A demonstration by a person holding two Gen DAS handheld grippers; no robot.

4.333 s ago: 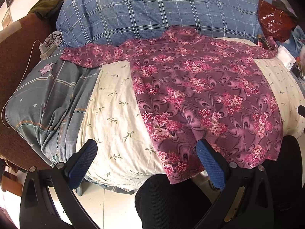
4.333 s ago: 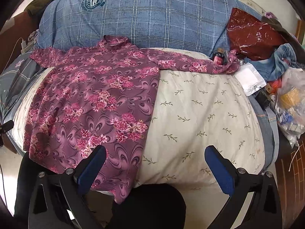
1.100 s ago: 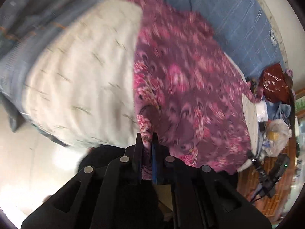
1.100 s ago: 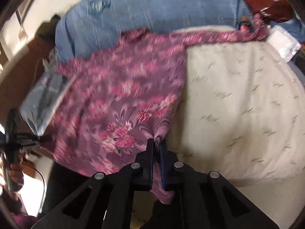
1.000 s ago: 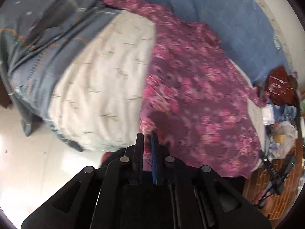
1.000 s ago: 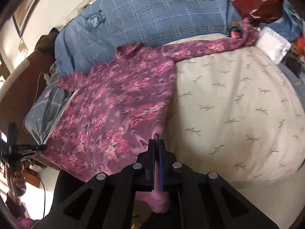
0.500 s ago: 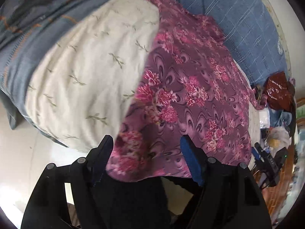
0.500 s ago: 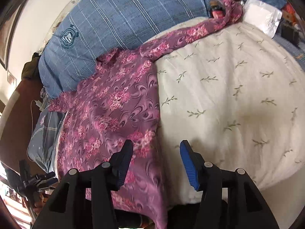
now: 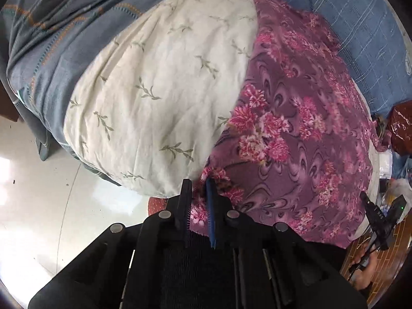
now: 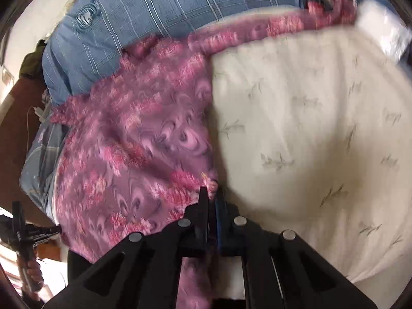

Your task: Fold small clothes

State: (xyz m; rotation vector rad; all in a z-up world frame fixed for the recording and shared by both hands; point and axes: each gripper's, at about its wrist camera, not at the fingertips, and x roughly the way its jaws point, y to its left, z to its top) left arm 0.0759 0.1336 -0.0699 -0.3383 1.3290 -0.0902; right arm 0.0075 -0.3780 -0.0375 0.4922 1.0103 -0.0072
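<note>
A purple shirt with pink flowers (image 9: 296, 128) lies spread on a cream leaf-print quilt (image 9: 159, 82). My left gripper (image 9: 198, 188) is shut on the shirt's hem at its near left corner. In the right wrist view the shirt (image 10: 134, 144) fills the left half, blurred, with one sleeve (image 10: 257, 31) stretched to the far right. My right gripper (image 10: 211, 193) is shut on the hem at the shirt's near right corner, at the edge of the quilt (image 10: 309, 128).
A blue checked pillow (image 10: 180, 5) lies behind the shirt. A grey-blue blanket (image 9: 51, 25) lies at the left. A dark red bag (image 9: 401, 128) and clutter sit at the far right. White floor (image 9: 38, 193) lies below the bed edge.
Half a second ago both grippers were open over the hem; both have closed on it at its two near corners. The right view is blurred by motion.
</note>
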